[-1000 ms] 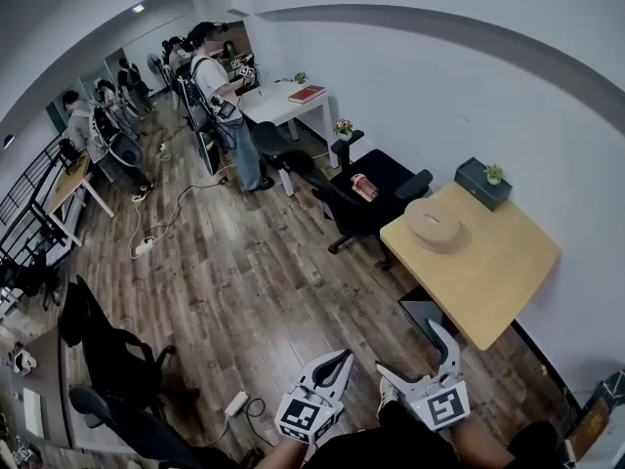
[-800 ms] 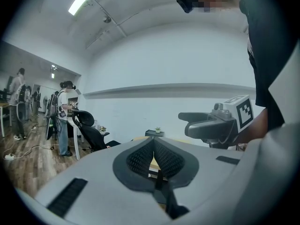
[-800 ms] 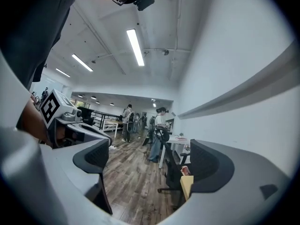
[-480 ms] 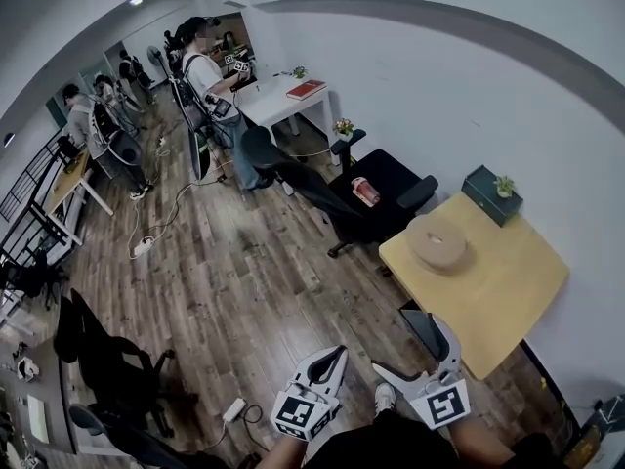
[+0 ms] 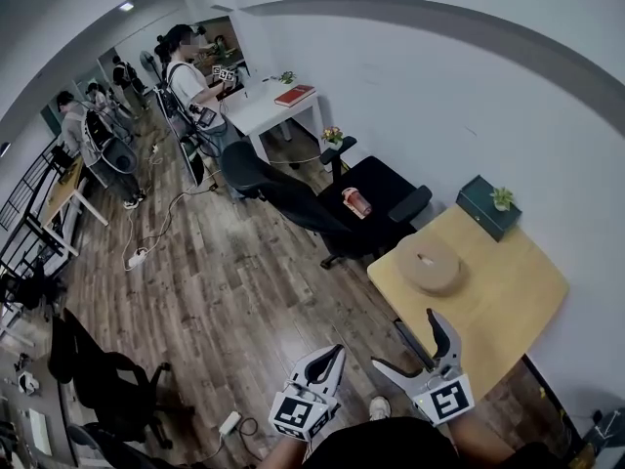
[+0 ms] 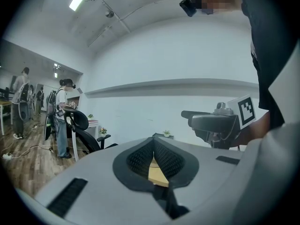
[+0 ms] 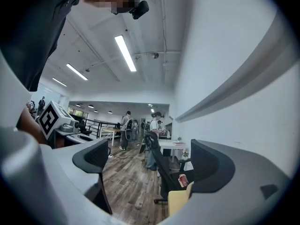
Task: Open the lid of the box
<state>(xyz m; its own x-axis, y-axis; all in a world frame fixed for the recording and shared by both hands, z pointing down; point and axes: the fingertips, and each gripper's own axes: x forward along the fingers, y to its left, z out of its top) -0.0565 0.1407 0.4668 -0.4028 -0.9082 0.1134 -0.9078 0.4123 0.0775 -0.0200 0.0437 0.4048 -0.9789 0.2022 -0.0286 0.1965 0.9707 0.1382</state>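
A round tan box (image 5: 428, 262) with its lid on sits on the light wooden table (image 5: 508, 301) at the right of the head view. Both grippers hang low in that view, well short of the table. My right gripper (image 5: 404, 340) points toward the table's near edge, jaws spread wide and empty. In the right gripper view (image 7: 150, 165) only a corner of the table (image 7: 177, 201) shows between the jaws. My left gripper (image 5: 335, 356) is shut on nothing, its tips meeting in the left gripper view (image 6: 153, 142).
A dark green box with a small plant (image 5: 485, 206) stands at the table's far edge by the wall. A black office chair (image 5: 376, 191) with a red item on its seat is beside the table. People (image 5: 186, 76) stand by a white desk (image 5: 269, 107). A power strip (image 5: 229, 423) lies on the floor.
The table and round box have come nearer and slid left in the head view. The right gripper's jaws have spread a little wider and it has risen slightly.
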